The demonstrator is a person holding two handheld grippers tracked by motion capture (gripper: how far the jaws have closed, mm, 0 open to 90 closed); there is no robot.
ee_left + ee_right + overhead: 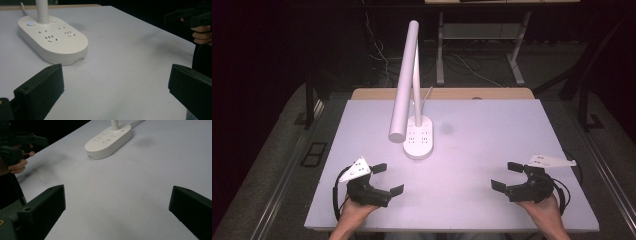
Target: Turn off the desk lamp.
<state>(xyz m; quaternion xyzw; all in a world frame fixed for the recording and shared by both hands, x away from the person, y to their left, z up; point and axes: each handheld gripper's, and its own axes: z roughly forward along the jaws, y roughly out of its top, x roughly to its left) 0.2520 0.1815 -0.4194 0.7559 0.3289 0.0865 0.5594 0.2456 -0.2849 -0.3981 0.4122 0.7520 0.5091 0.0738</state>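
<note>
A white desk lamp stands on the table (492,145); its oval base (418,136) carries power sockets and a lit button, and its long tube head (404,82) leans toward the front left. The lamp base (52,41) lies just ahead of my left gripper (116,92), whose jaws stand wide apart and hold nothing. My left gripper (388,178) hovers near the front left of the table. Near the front right, my right gripper (507,176) is open and holds nothing, pointing toward the lamp base (108,141). My right gripper (117,215) has bare table between its jaws.
A white cable (428,94) runs from the lamp base toward the table's back edge. The table's wooden back strip (442,93) borders a dark floor with cables and desk legs (440,50). A faint dark smudge (447,129) marks the surface right of the lamp.
</note>
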